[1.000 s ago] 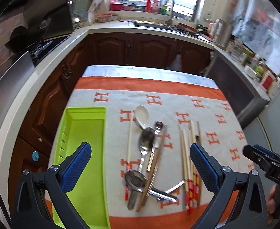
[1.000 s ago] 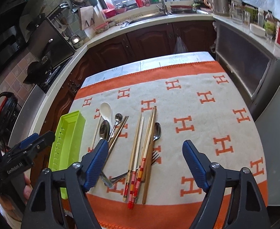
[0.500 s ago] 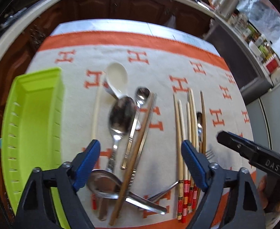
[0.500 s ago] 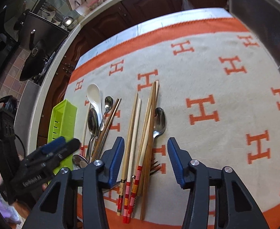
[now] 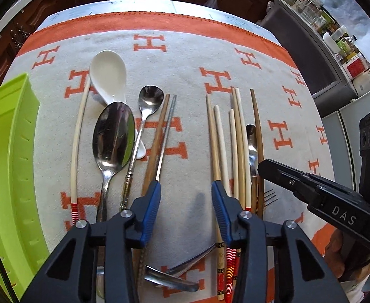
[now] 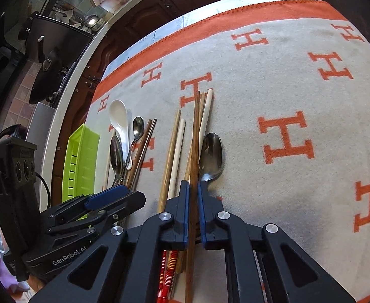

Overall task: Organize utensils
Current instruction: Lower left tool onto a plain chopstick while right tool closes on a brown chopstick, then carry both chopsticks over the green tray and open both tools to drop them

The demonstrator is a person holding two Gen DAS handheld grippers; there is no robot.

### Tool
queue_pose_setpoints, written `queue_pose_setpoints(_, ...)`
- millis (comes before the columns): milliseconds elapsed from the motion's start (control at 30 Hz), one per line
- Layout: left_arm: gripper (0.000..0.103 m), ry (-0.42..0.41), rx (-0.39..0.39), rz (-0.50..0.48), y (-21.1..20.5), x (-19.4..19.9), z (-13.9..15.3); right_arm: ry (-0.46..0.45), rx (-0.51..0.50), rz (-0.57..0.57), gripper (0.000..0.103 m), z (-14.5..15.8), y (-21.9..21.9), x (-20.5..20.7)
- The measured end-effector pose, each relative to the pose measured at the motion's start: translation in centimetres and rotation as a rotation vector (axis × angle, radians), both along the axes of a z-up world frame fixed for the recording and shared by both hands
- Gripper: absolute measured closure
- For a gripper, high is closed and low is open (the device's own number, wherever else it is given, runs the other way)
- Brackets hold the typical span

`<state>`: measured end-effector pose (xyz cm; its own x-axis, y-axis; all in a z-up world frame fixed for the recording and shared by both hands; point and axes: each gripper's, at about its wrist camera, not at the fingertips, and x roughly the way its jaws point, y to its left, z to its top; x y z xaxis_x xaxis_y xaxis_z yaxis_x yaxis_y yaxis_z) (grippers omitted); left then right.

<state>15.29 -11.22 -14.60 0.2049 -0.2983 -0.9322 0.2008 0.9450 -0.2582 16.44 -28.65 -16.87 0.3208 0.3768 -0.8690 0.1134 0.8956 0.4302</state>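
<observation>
A: Daylight is strong and even; the cloth (image 5: 185, 58) reads bright, with glare on the large steel spoon (image 5: 114, 136).

B: Sharp in the middle. Fisheye bending curves the counter edge (image 6: 83, 58), corners go black, and soft shadows sit under the chopsticks (image 6: 174, 151).

Count: 1 white ceramic spoon (image 5: 108, 75), 3 metal spoons – big (image 5: 113, 136) and small (image 5: 150, 97) left of the left fingers (image 5: 150, 210), third (image 6: 210, 155) just ahead of the right fingers (image 6: 202, 209). 1 fork (image 5: 269, 198), 1 green tray (image 5: 6, 166). Chopsticks overlap; roughly nine visible, exact number unclear.
</observation>
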Motion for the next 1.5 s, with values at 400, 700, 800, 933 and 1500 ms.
queue_pose_setpoints(400,0.089,0.073,-0.080,-0.038,-1.6,0.8,-0.5,-0.051,0.082,-0.077,0.096,2.0,-2.8,-3.1)
queue_pose_setpoints(700,0.093,0.092,-0.022,-0.031,-2.1,0.6,-1.7,-0.040,0.099,-0.088,0.096,2.2,-4.4,-5.3)
queue_pose_setpoints(800,0.093,0.077,-0.002,-0.036,-2.3,0.5,-1.7,-0.039,0.098,-0.083,0.096,2.0,-4.2,-5.3)
queue_pose_setpoints(933,0.099,0.004,0.049,-0.064,-3.1,0.1,-1.6,-0.029,0.105,-0.078,0.096,1.7,-3.8,-5.5)
queue_pose_setpoints(1500,0.099,-0.172,-0.082,-0.022,2.4,-5.0,7.0,-0.148,0.127,-0.045,0.096,9.2,-0.9,-10.3)
